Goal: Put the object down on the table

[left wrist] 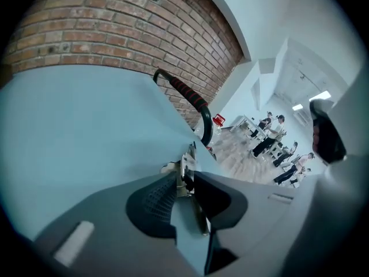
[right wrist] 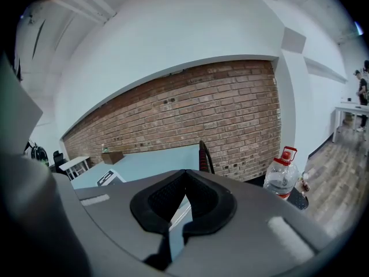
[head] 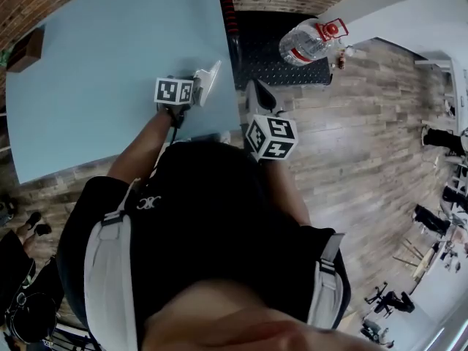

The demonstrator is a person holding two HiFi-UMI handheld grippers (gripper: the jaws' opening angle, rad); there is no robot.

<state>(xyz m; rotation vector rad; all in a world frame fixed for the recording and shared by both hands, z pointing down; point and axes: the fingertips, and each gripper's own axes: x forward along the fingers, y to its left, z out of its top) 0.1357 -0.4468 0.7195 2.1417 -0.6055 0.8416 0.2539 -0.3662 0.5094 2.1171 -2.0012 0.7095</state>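
My left gripper (head: 208, 80) lies low over the light blue table (head: 102, 57), close to its right edge. In the left gripper view a small thin metal piece (left wrist: 187, 163) stands on edge between the tips of the left gripper (left wrist: 187, 175). The pads stand apart, bare table (left wrist: 86, 131) shows through the gap between them, and I see no pad pressing on the piece. My right gripper (head: 260, 94) hangs beyond the table's edge above the floor. In its own view the right gripper (right wrist: 185, 173) has its tips together with nothing between them.
A black bar with a red grip (head: 230, 19) runs along the table's right edge. Beyond it a water bottle with a red cap (head: 311, 41) stands on a black mat (head: 270, 53). A brown box (head: 25, 50) sits at the table's far left corner. People (left wrist: 271, 137) stand far off.
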